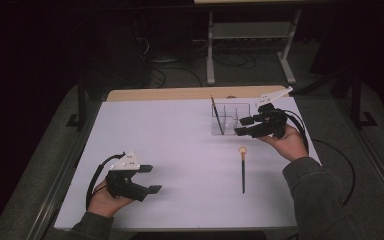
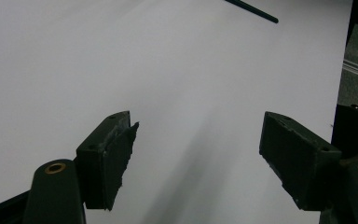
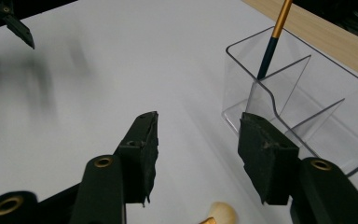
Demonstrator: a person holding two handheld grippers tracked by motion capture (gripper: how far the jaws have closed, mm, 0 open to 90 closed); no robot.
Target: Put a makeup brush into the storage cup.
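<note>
Right of centre in the high view, right gripper point(image 1: 244, 126) sits empty, jaws parted, beside clear organizer point(image 1: 230, 118) (one brush point(image 1: 216, 115) stands inside), second brush point(image 1: 243, 170) lying below it, presumably next; left gripper point(image 1: 150, 178) idles wide open, lower left.

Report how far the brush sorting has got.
Done: one brush stands in the clear organizer. In hand: nothing; the right gripper sits beside the organizer with empty, open jaws. Left: the second brush lies on the white table. The left gripper rests open.
</note>
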